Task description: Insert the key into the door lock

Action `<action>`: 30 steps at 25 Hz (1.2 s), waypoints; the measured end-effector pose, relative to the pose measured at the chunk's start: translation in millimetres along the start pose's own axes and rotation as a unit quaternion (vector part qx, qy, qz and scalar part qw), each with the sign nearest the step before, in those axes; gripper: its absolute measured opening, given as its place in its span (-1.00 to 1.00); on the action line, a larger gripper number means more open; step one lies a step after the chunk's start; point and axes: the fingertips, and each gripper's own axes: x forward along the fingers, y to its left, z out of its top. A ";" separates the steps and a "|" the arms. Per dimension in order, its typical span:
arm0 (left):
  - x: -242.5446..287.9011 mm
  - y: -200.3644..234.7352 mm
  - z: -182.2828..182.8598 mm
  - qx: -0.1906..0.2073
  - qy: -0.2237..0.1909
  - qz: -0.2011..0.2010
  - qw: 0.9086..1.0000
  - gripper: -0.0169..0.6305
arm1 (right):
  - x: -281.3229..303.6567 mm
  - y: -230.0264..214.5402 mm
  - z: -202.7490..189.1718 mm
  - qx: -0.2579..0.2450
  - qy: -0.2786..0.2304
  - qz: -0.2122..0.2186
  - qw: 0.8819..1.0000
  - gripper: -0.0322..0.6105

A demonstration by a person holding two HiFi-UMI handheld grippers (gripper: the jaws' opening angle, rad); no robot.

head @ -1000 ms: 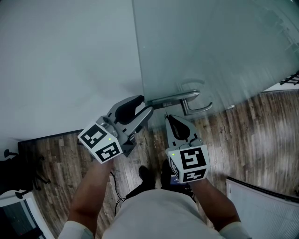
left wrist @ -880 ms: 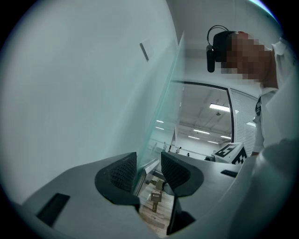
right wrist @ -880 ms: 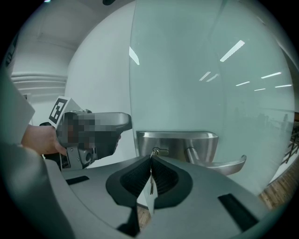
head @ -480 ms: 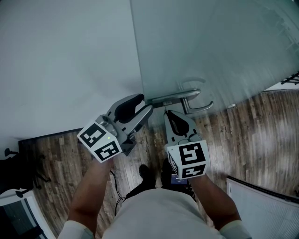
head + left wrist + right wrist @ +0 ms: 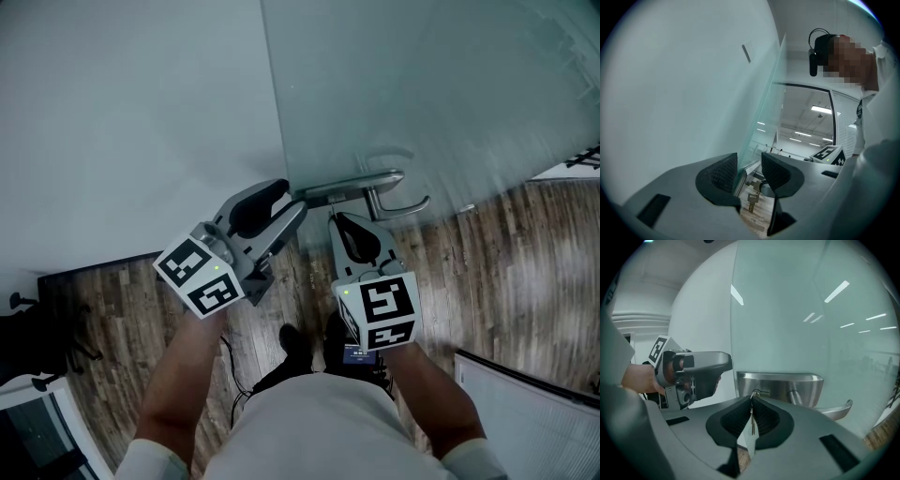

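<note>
A frosted glass door (image 5: 422,94) carries a steel lock plate (image 5: 349,190) with a lever handle (image 5: 403,208). In the right gripper view my right gripper (image 5: 751,401) is shut on a thin key (image 5: 752,418) held edge-on. The key's ring end sits right at the lock plate (image 5: 783,386), above the lever handle (image 5: 836,408). From the head view the right gripper (image 5: 332,221) points up at the plate from just below. My left gripper (image 5: 292,208) stands open, its jaws straddling the door's edge (image 5: 774,93). A spare key (image 5: 751,200) dangles below in the left gripper view.
A pale wall (image 5: 141,122) runs left of the door. Below lies wood-pattern floor (image 5: 506,272) with a white panel (image 5: 534,412) at the lower right and dark equipment (image 5: 28,337) at the lower left. The person's feet stand between the grippers.
The right gripper has crept a little closer to the lock plate with the key. The left gripper has shifted slightly up along the door edge, and the handle sits a touch higher in view.
</note>
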 end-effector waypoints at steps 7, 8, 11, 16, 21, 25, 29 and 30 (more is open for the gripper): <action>0.4 2.2 -1.9 -0.005 0.001 0.015 1.000 -0.46 | -0.1 -0.5 -2.6 0.006 -0.004 0.027 1.000 -0.85; 0.6 1.7 -2.1 -0.005 0.001 0.017 1.000 -0.46 | -0.5 -0.6 -2.7 0.005 -0.004 0.028 1.000 -0.85; 1.6 1.5 -2.1 -0.005 0.001 0.020 1.000 -0.46 | -0.6 -1.2 -2.6 0.001 -0.004 0.030 1.000 -0.85; 1.6 2.8 -2.8 -0.009 0.000 0.025 1.000 -0.46 | 0.0 -1.1 -3.6 -0.002 -0.004 0.033 0.999 -0.85; 0.6 2.2 0.1 -0.013 0.001 0.027 1.000 -0.46 | -1.2 -0.8 -1.0 0.005 -0.002 0.040 0.999 -0.85; 0.0 0.4 2.8 -0.012 -0.003 0.029 0.999 -0.46 | -3.5 -1.0 3.6 0.019 -0.010 0.050 0.999 -0.85; -1.2 -3.2 3.5 -0.007 -0.002 0.030 1.000 -0.46 | -9.3 -2.5 10.0 0.031 -0.025 0.054 0.998 -0.81; -1.3 -3.8 3.4 -0.007 -0.002 0.030 1.000 -0.46 | -10.7 -3.4 11.1 0.033 -0.029 0.053 0.998 -0.77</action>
